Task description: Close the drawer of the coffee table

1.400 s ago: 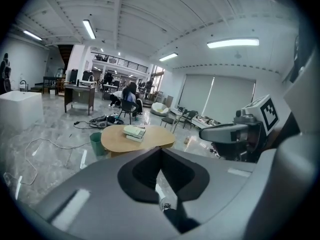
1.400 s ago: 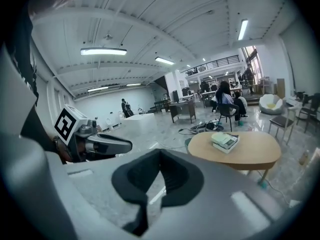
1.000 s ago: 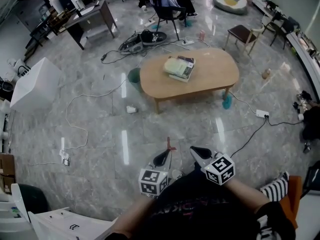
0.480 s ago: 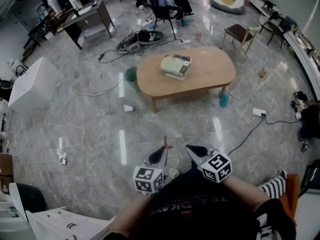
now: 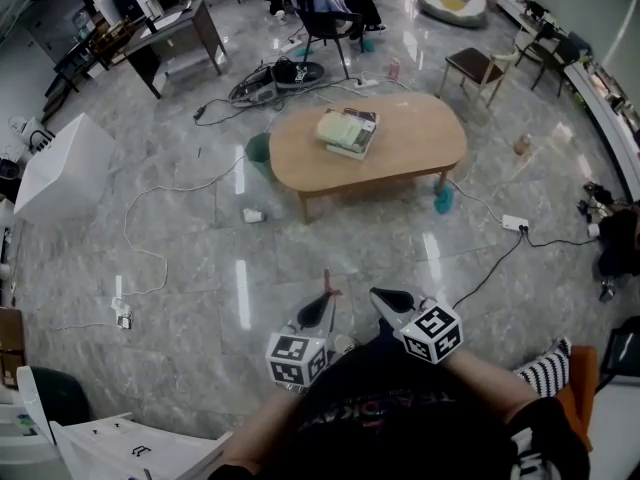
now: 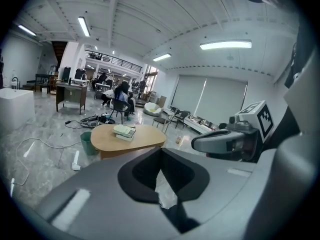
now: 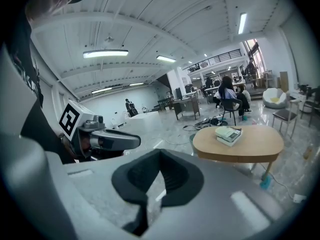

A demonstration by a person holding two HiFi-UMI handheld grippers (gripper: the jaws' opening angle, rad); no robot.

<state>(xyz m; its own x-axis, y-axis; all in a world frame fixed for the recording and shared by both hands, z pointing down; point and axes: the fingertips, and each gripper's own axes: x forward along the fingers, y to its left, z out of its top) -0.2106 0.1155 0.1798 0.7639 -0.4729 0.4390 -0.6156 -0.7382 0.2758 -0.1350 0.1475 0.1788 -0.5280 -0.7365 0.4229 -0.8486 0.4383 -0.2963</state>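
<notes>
Oval coffee table at twelve o'clock, books on top, left gripper and right gripper at six o'clock, jaws closed, empty, well apart from the table.

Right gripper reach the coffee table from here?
Probably not. The right gripper is near the person's body, and a stretch of floor separates it from the coffee table. Nothing stands between; stepping closer should do.

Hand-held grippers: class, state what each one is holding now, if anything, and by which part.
Nothing is held: the left hand-held gripper and right hand-held gripper both have jaws shut on nothing.
</notes>
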